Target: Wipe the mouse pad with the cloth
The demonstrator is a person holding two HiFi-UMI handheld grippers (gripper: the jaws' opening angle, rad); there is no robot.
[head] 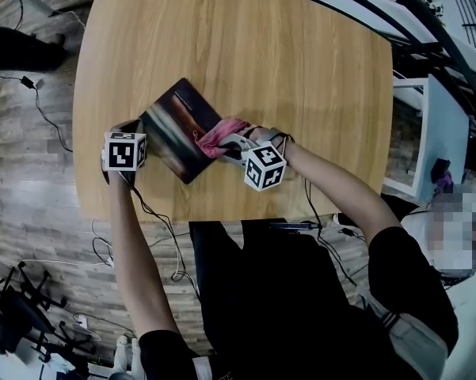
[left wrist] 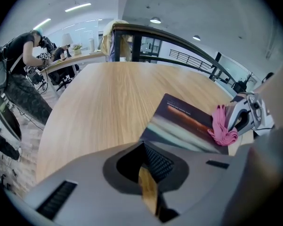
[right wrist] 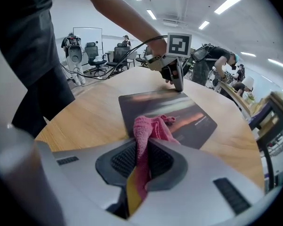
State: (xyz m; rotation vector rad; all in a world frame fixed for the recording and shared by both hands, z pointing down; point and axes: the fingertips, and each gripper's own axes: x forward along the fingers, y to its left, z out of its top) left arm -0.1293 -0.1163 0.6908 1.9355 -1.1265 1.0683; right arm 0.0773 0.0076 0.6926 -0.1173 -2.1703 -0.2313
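Observation:
A dark mouse pad [head: 178,129] with a printed picture lies askew on the round-cornered wooden table [head: 245,46]. My right gripper [head: 230,142] is shut on a pink cloth [head: 218,133], which rests bunched on the pad's near-right part. In the right gripper view the cloth [right wrist: 150,128] rises out of the jaws over the pad [right wrist: 179,112]. My left gripper [head: 140,127] is shut, its tips set down at the pad's left corner [left wrist: 148,135]; only a sliver of table wood shows between its jaws. From the right gripper view, the left gripper [right wrist: 179,86] stands at the pad's far edge.
The table's front edge [head: 182,216] runs just below both grippers. A white cabinet [head: 436,133] stands to the right, and cables [head: 43,109] trail over the floor at left. Other people [left wrist: 19,74] and office chairs [right wrist: 92,55] are well beyond the table.

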